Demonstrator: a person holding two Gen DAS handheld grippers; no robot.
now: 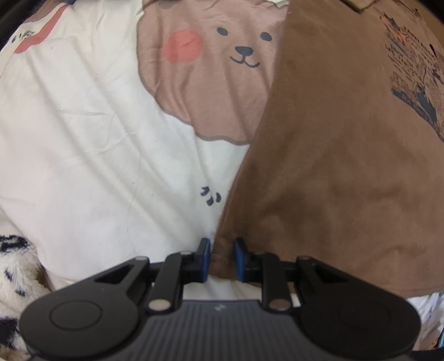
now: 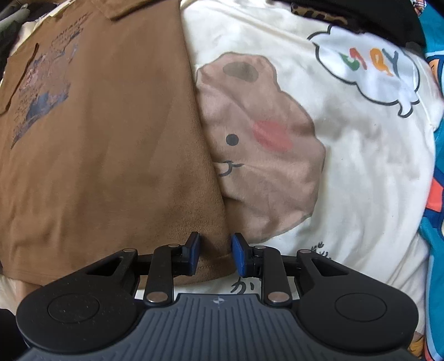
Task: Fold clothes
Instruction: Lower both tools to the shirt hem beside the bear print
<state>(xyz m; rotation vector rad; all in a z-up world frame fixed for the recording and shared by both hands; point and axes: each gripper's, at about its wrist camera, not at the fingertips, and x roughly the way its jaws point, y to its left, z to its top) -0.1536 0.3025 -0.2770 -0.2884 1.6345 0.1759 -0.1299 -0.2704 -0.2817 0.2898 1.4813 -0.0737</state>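
Note:
A brown collared shirt (image 1: 333,152) with a dark printed graphic lies flat on a cream bedcover (image 1: 83,138), collar at the far end. My left gripper (image 1: 222,257) is at the shirt's near left hem corner, with brown fabric filling the narrow gap between its blue pads. In the right wrist view the same shirt (image 2: 111,138) fills the left half. My right gripper (image 2: 215,254) is at the near right hem corner, its pads closed in on the hem. The shirt rests on the cover and is not lifted.
The bedcover (image 2: 360,166) has a printed bear face (image 1: 222,69) and a speech bubble (image 2: 369,69). A fluffy black-and-white fabric (image 1: 14,277) lies at the near left. Blue patterned cloth (image 2: 435,180) and dark items (image 2: 374,19) border the right side.

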